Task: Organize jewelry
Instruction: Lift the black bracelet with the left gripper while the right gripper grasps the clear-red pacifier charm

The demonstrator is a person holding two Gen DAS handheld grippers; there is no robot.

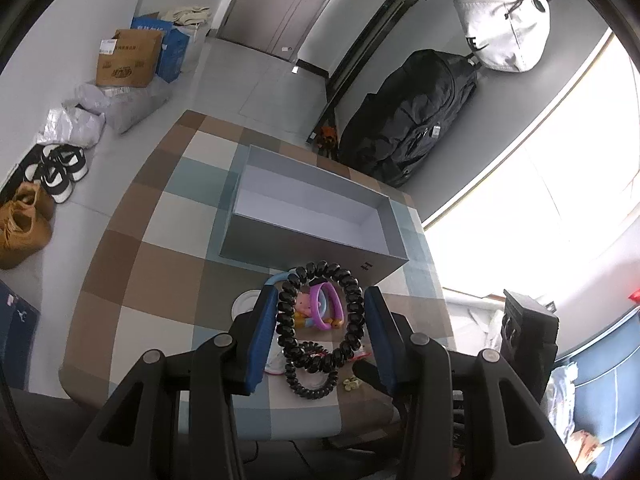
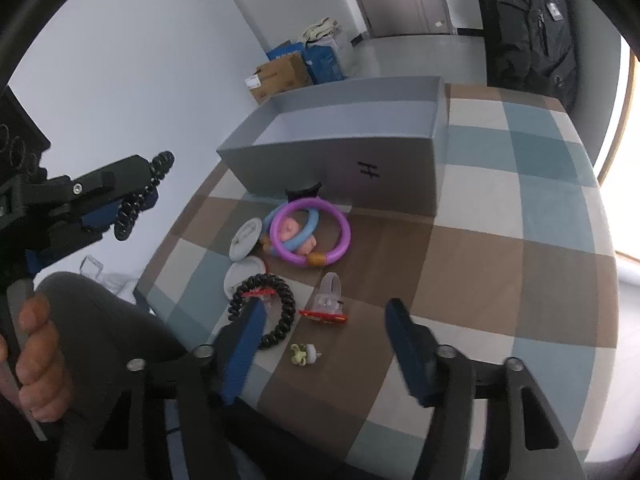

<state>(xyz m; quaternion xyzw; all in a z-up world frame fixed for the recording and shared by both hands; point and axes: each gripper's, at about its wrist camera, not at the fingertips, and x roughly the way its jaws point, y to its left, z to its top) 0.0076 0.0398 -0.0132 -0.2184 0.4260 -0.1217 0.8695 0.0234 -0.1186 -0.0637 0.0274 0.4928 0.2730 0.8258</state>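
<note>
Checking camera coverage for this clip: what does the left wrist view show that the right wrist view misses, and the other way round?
Only the left wrist view: shoes on the floor and a white bag hanging above the dark coat. Only the right wrist view: a hand gripping the left gripper, which holds a black spiral hair tie. Both: the grey box, the purple ring, and a second black spiral tie on the checked cloth.

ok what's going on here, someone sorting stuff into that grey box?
A person with a handheld gripper in each hand is tidying jewelry on a checked table. The left gripper holds a black spiral hair tie in the air, short of the empty grey box. The right gripper is open, low over the remaining pieces: a second black spiral tie, a small green clip, a red clip and purple and blue rings. Nothing is in the box yet.
</note>
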